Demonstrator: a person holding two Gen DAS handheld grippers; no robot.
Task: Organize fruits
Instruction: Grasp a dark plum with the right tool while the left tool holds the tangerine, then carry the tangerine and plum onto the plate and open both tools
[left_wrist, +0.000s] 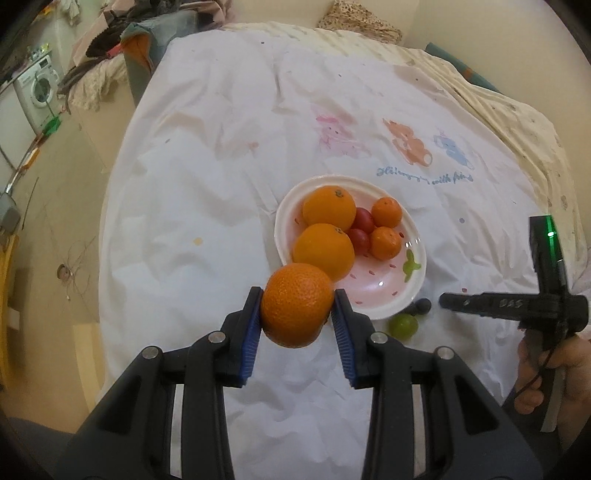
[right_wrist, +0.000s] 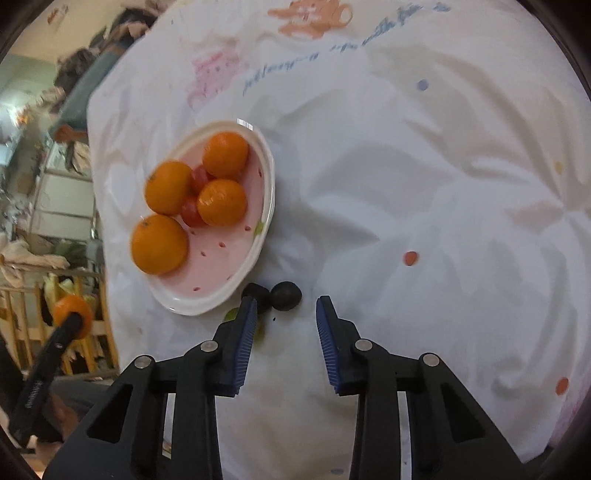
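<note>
Right hand-held gripper (right_wrist: 284, 317) gapes, its finger half-hiding a green grape (right_wrist: 231, 315).

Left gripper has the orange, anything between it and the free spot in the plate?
Partly. The held orange in the left gripper sits at the near rim of the strawberry plate. A big orange lies just beyond it, so straight ahead is blocked. The bare patch to its right shows nothing in the way.

Blue cursive script printed on the white cloth (left_wrist: 229, 155), only the word "with" legible, remaining lettering blurred beyond reading
</note>
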